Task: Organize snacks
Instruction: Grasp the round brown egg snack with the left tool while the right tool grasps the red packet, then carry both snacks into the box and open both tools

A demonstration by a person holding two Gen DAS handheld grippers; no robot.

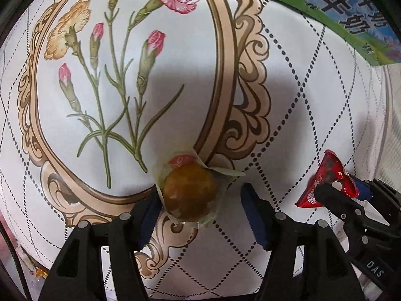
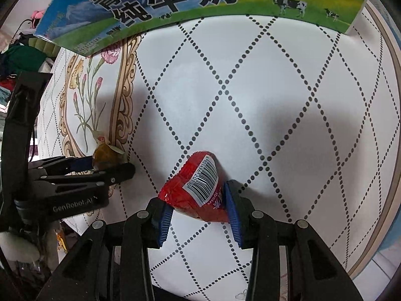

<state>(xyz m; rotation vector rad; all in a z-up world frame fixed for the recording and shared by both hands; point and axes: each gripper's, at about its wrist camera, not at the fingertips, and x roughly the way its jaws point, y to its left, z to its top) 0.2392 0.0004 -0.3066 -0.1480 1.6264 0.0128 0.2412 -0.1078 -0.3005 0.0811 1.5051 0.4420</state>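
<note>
A round brown snack (image 1: pixel 190 193) in a clear wrapper lies on the flowered tablecloth (image 1: pixel 150 75). My left gripper (image 1: pixel 200 195) points down over it and is open. The left pad is against the wrapper and the right pad stands apart from it. To its right, my right gripper (image 1: pixel 344 188) is shut on a red foil snack packet (image 1: pixel 328 175). In the right wrist view the red packet (image 2: pixel 198 190), barcode up, is pinched between the blue pads of the right gripper (image 2: pixel 198 205), low over the cloth. The left gripper (image 2: pixel 107 166) and the brown snack (image 2: pixel 105 155) show at the left.
A large milk carton box (image 2: pixel 175 0) with cows and a meadow printed on it stands along the far side of the table (image 1: pixel 351 20). The table's round edge (image 2: pixel 386 150) curves down the right. Clothes and clutter (image 2: pixel 22 57) lie beyond the left edge.
</note>
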